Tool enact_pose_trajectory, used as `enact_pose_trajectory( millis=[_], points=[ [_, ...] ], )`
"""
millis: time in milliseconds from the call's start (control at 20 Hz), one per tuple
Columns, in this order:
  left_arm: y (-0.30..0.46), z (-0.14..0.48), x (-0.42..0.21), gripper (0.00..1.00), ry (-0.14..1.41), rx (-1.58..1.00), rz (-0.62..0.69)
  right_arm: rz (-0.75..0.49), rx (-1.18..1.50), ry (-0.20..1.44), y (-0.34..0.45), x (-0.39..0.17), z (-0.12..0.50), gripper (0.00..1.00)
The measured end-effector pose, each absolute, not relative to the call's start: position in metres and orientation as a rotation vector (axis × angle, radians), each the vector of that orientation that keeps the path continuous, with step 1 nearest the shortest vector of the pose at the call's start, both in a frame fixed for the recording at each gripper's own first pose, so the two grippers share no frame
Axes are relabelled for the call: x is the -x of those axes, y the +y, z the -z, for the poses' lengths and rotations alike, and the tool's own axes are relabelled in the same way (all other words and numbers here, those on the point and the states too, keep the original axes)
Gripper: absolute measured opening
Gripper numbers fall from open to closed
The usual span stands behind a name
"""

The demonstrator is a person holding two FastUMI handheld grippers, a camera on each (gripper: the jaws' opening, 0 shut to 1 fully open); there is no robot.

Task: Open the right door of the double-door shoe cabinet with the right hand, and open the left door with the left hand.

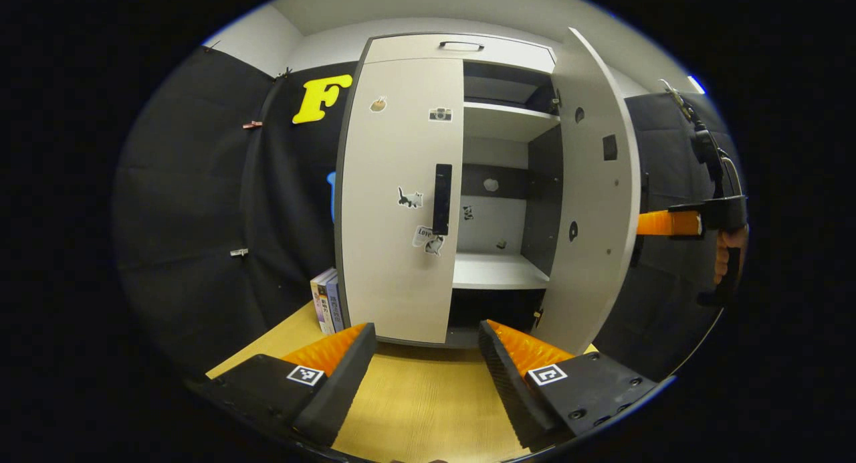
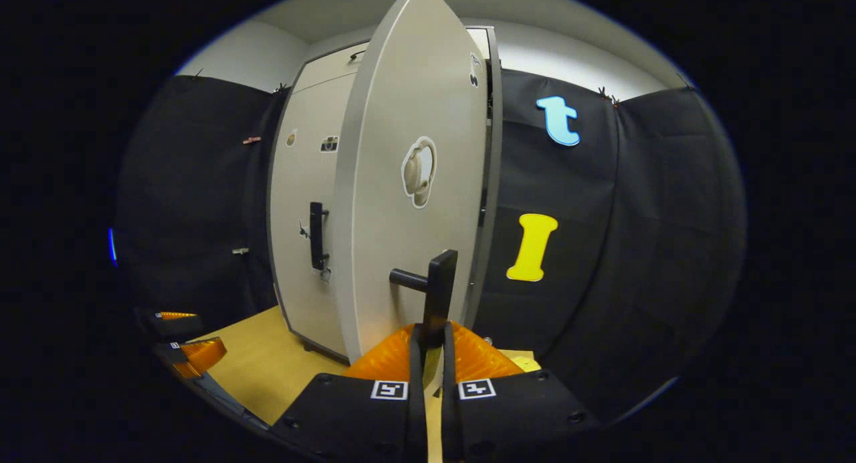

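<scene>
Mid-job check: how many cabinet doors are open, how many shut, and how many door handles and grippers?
Open doors: 1, right door
Shut doors: 1, left door
Door handles: 2, left door handle, right door handle
Grippers: 2, left gripper, right gripper
Total: 6

The left gripper (image 1: pixel 426 356) is held level, pointing forward, with its jaws spread wide apart and nothing between them; both fingers (image 1: pixel 338 366) are free of contact. In the right gripper view it appears low at the left edge, well apart from the right gripper (image 2: pixel 428 346). The right gripper's jaws are drawn nearly together, the two fingers (image 2: pixel 416 356) pressing on either side of the lower end of the right door handle (image 2: pixel 438 292). In the left gripper view it reaches in level from the right, gripped from behind by a hand (image 1: pixel 725 252) whose fingers wrap its grip.
</scene>
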State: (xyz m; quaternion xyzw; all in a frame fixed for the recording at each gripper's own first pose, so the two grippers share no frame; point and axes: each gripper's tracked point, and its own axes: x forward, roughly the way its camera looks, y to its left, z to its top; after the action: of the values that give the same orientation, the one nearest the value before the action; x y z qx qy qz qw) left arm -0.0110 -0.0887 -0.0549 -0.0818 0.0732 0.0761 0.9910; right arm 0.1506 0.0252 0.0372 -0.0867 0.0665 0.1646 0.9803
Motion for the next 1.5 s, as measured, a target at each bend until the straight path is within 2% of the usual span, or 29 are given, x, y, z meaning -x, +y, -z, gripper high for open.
enact_pose_trajectory(
  millis=[150,250,350,600,1000,1250,1350,1500],
  points=[
    [-0.095,0.058,0.007,0.95,0.159,0.17,-0.127,-0.244,0.155,0.119,0.005,-0.159,-0.042,0.12],
    [-0.097,0.057,0.005,0.95,0.159,0.167,-0.104,-0.25,0.097,0.13,0.002,-0.161,-0.04,0.06],
    [-0.096,0.056,0.004,0.95,0.159,0.157,-0.084,-0.234,0.057,0.128,0.001,-0.161,-0.041,0.09],
    [-0.077,0.05,0.001,0.95,0.145,0.154,-0.042,-0.158,0.053,0.131,-0.007,-0.154,-0.037,0.07],
    [-0.022,0.05,-0.021,0.95,0.138,0.167,0.013,-0.026,0.064,0.087,-0.005,-0.089,-0.028,0.07],
    [0.011,0.037,-0.051,0.95,0.103,0.126,0.049,0.01,-0.003,0.05,0.044,-0.06,-0.012,0.07],
    [0.022,0.026,-0.065,0.95,0.073,0.101,0.06,0.0,-0.014,0.078,0.071,-0.057,0.005,0.12],
    [0.03,0.01,-0.083,0.95,0.044,0.094,0.083,0.028,0.033,0.119,0.094,-0.058,0.026,0.47]
  ],
)
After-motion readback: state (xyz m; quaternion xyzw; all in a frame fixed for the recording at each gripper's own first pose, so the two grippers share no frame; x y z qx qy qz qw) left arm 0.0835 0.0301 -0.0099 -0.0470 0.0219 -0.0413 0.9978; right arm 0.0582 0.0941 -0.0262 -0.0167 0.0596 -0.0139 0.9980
